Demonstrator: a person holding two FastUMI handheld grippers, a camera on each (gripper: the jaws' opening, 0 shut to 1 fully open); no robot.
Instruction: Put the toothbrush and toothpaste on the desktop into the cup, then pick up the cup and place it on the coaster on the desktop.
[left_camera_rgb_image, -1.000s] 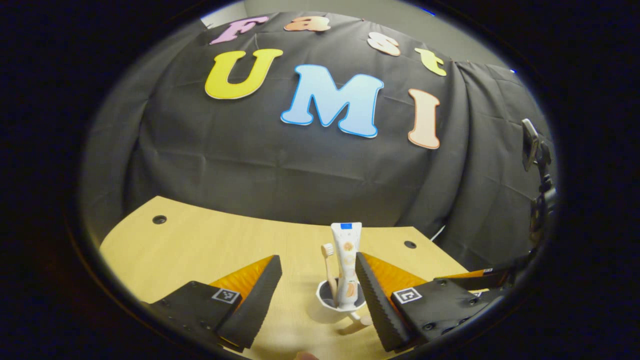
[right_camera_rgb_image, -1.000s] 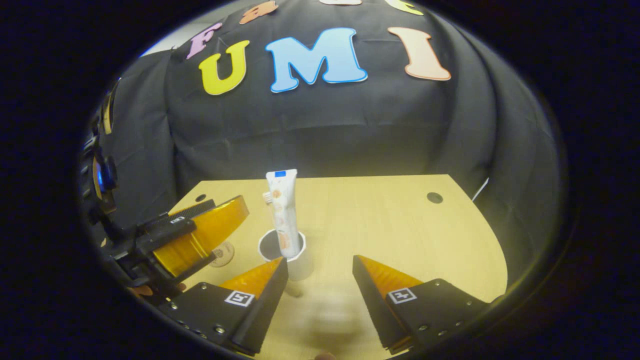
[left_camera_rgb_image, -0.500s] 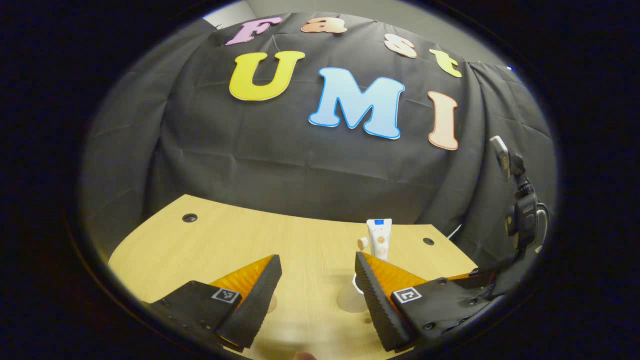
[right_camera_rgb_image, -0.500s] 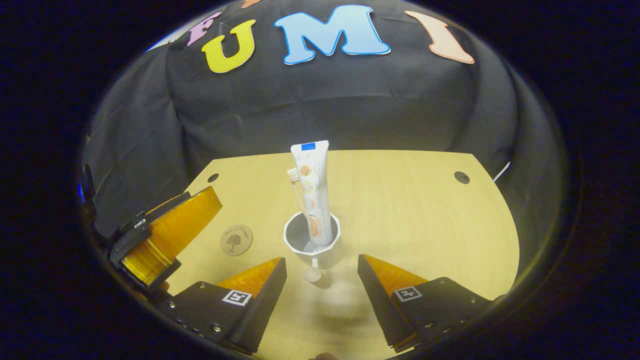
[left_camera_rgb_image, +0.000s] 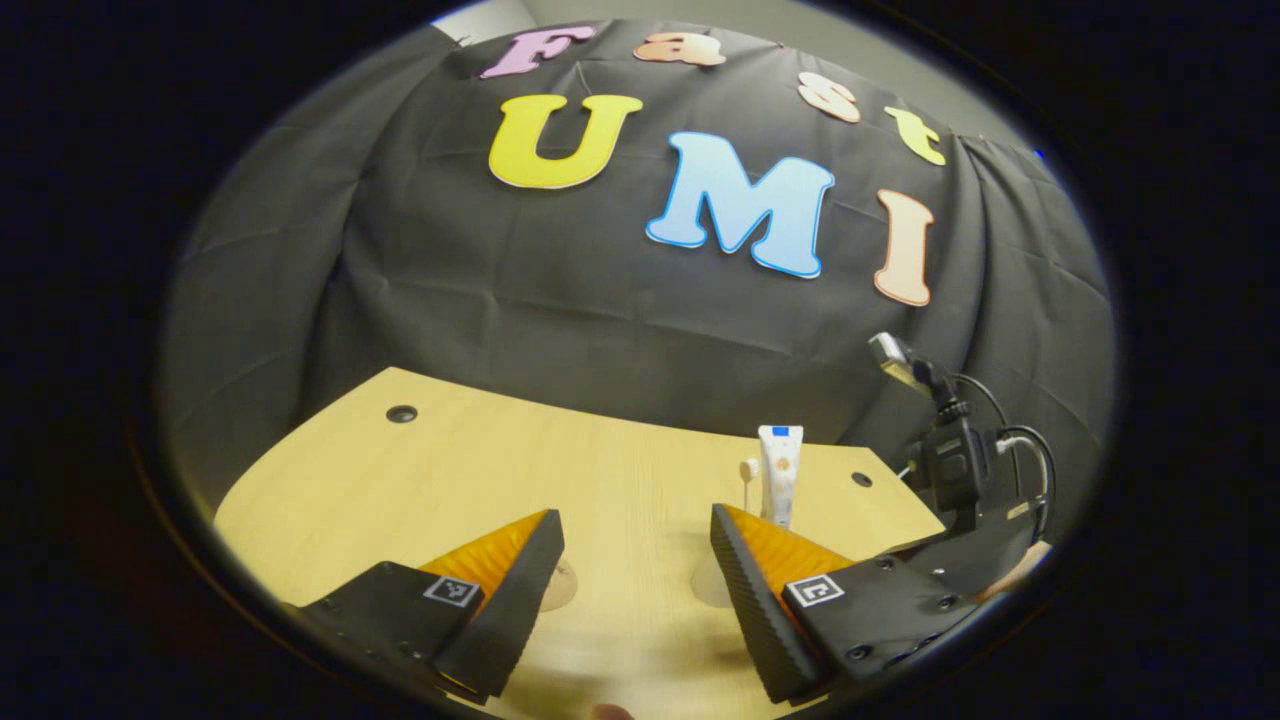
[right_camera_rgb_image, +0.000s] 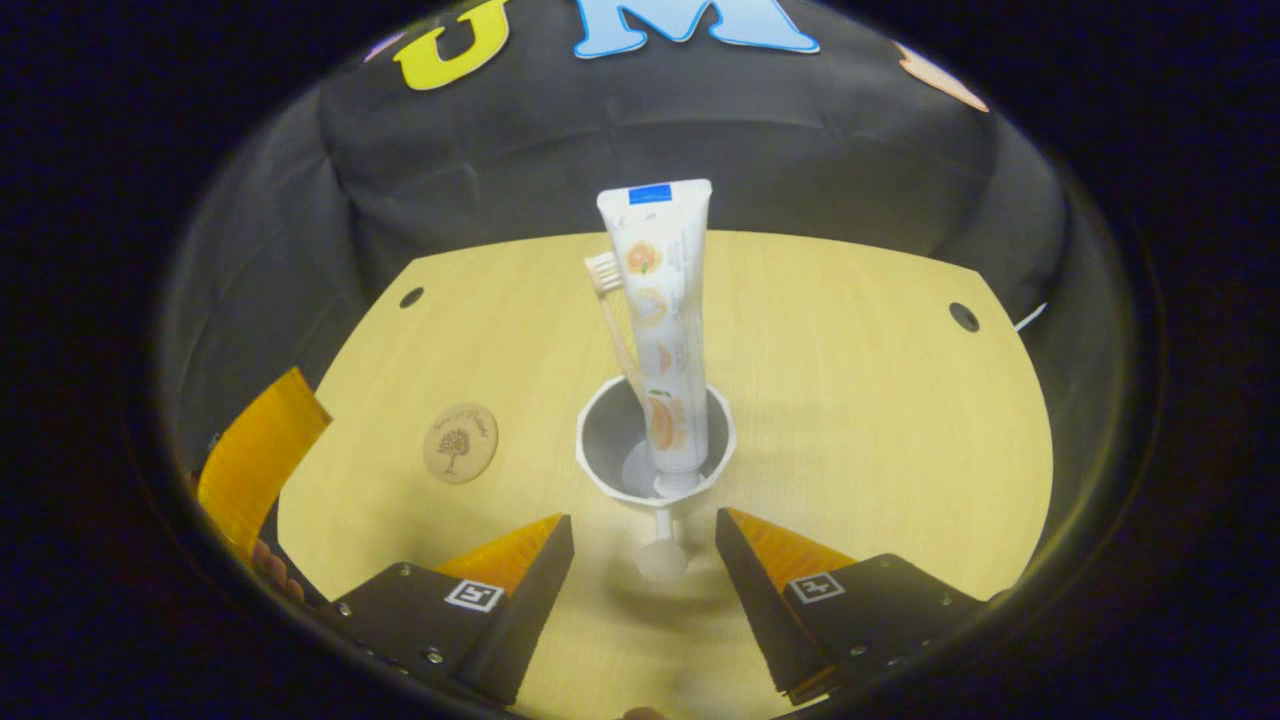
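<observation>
With both grippers' jaws spread, the light, top-heavy cup (right_camera_rgb_image: 655, 455) looks safest gripped round its rigid wall, not the stem.

The right black-and-orange two-finger tongs (right_camera_rgb_image: 640, 540) are held low over the counter with the jaws spread wide, gripping nothing; their dark ribbed fingers (right_camera_rgb_image: 530, 590) angle inward from the bottom of the right gripper view. The left black-and-orange tongs (left_camera_rgb_image: 635, 560) are likewise spread apart and empty. In the right gripper view, one orange finger of the left tongs shows at the far left, with the fingertips of the person's hand (right_camera_rgb_image: 275, 575) just beneath it.
</observation>
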